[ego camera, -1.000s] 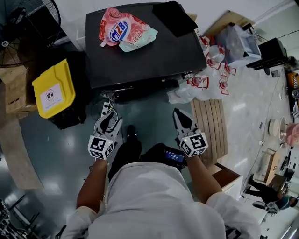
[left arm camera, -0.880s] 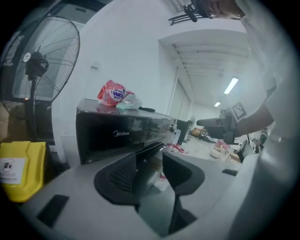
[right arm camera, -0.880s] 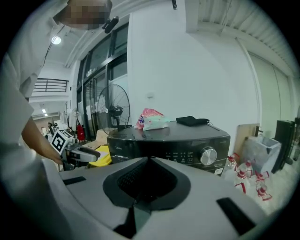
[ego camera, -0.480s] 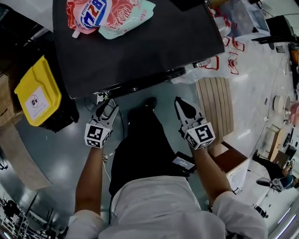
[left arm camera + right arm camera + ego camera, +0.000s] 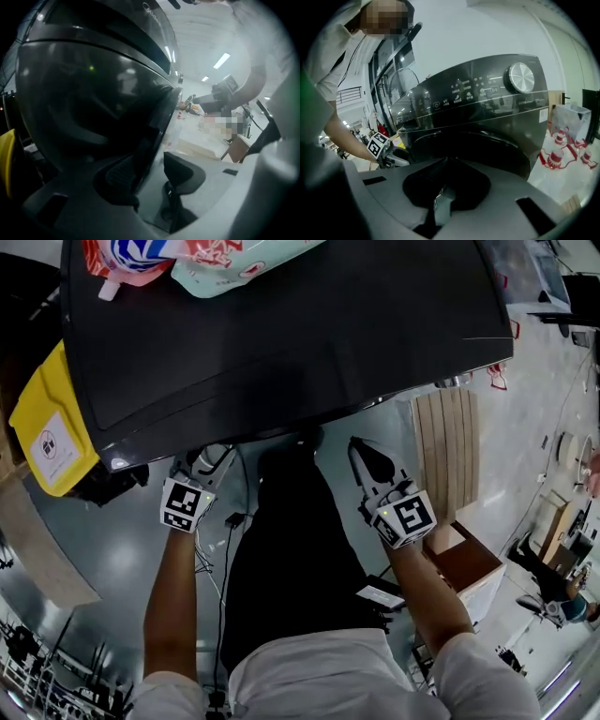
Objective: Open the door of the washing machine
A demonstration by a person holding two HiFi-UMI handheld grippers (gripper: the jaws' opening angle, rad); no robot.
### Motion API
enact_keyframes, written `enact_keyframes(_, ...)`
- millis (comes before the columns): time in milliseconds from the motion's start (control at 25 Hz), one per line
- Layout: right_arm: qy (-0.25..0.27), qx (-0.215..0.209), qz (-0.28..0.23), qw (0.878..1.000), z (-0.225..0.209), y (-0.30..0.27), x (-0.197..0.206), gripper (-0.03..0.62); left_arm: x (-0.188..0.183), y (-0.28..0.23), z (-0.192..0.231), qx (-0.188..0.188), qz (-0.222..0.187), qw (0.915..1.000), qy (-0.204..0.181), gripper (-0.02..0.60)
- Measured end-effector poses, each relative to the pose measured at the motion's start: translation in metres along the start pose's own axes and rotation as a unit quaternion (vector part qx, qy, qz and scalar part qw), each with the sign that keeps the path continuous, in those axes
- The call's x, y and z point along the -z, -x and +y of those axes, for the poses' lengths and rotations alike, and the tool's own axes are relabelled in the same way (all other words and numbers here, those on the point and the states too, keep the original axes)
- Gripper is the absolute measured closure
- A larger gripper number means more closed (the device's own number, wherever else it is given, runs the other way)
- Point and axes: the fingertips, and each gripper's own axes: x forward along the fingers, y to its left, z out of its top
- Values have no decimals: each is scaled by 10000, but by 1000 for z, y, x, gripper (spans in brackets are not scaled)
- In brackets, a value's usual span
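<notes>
The black washing machine [image 5: 281, 324] fills the top of the head view. Its round dark door [image 5: 89, 98] fills the left gripper view, and in the right gripper view the door [image 5: 478, 145] sits under the control panel with a silver knob [image 5: 520, 77]. My left gripper [image 5: 214, 457] reaches under the machine's front edge. Its jaws [image 5: 150, 173] are opening, and the door's right rim runs down between them, with no pad seen pressing on it. My right gripper [image 5: 363, 454] hangs apart from the machine at the right, shut with nothing held [image 5: 445, 180].
Detergent pouches [image 5: 216, 254] lie on the machine's top. A yellow-lidded bin [image 5: 42, 427] stands left of the machine. A slatted wooden board [image 5: 448, 451] and a brown box [image 5: 464, 568] are on the right. White bags with red print [image 5: 567, 140] stand beside the machine.
The view has dropped closer to the machine. Both grippers have sunk toward its front, and the left one has gone in under the front edge to the door's rim.
</notes>
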Motion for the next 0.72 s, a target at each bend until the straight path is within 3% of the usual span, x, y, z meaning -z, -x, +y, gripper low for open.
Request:
enact_keyframes(200, 11, 14, 48, 10000, -4, -9, 17, 557, 4, -14, -6, 324, 109, 9983, -479, 404)
enact_keyframes(400, 137, 14, 153, 9998, -5, -13, 25, 557, 9, -19, 0, 547, 167, 9970, -529, 449)
enact_keyframes(720, 234, 286, -26, 9993, -16, 1, 30, 557, 15, -22, 5, 612, 79, 9970, -458, 462)
